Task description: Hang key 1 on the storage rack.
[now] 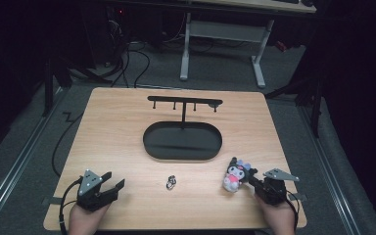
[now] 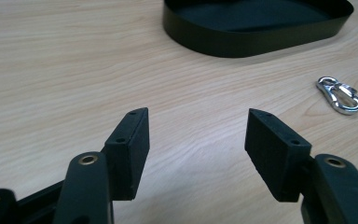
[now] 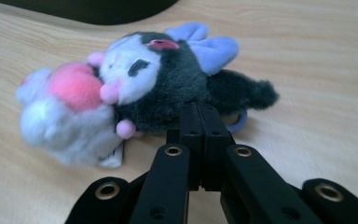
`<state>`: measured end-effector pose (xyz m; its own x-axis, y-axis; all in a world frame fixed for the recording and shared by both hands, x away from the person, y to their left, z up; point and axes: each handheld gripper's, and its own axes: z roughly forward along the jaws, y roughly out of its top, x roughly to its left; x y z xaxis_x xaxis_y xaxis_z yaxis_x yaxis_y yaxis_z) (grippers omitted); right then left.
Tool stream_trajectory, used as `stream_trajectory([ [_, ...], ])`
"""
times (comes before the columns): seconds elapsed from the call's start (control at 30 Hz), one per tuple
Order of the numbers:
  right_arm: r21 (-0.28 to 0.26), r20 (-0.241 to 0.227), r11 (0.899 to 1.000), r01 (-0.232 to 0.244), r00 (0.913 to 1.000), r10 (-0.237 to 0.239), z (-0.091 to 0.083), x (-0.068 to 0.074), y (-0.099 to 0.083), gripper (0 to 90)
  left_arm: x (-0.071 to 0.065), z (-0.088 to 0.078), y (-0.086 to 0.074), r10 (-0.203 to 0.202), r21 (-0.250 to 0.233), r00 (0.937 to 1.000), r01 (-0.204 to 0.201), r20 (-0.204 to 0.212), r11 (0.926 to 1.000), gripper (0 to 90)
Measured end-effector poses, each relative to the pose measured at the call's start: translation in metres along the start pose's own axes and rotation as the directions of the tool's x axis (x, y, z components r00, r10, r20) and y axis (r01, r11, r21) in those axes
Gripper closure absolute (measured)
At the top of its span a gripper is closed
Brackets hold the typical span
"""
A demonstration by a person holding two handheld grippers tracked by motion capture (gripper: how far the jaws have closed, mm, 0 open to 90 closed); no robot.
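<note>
A small plush toy (image 1: pixel 235 175), black and white with a pink front and a lilac bow, lies on its side on the wooden table (image 1: pixel 117 122) near the front right. My right gripper (image 1: pixel 251 182) comes at it from the right. In the right gripper view its jaws are pressed flat together, and the right gripper (image 3: pixel 199 106) has its tips against the dark fur of the plush toy (image 3: pixel 135 79). Whether any fur is pinched is hidden. My left gripper (image 1: pixel 115 180) rests open at the front left, and nothing lies between the jaws of the left gripper (image 2: pixel 196 126).
A silver metal clasp (image 1: pixel 171 183) lies between the two grippers, to the right of the left jaws as the clasp (image 2: pixel 340 94). A black oval tray (image 1: pixel 149 142) sits mid-table, with a black hook stand (image 1: pixel 184 103) rising from its far side. The tray wall (image 2: pixel 242 39) lies ahead of the left gripper.
</note>
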<state>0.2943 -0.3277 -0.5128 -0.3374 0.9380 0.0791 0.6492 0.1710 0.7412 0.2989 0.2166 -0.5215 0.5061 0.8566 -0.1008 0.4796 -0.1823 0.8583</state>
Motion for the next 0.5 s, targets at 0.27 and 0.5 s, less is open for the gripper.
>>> stream_trajectory([
  [0.27,-0.003,-0.003,0.997,0.075,0.9972,-0.075,0.033,0.007,0.025,89.4,0.006,-0.021,-0.011,-0.027,-0.006,0.9988,0.027,-0.042,0.9996,40.7],
  [0.5,-0.03,-0.004,0.996,0.087,0.9962,-0.087,0.031,0.009,0.029,88.1,0.002,-0.025,-0.012,-0.001,-0.007,0.9993,0.001,-0.038,1.0,40.8],
])
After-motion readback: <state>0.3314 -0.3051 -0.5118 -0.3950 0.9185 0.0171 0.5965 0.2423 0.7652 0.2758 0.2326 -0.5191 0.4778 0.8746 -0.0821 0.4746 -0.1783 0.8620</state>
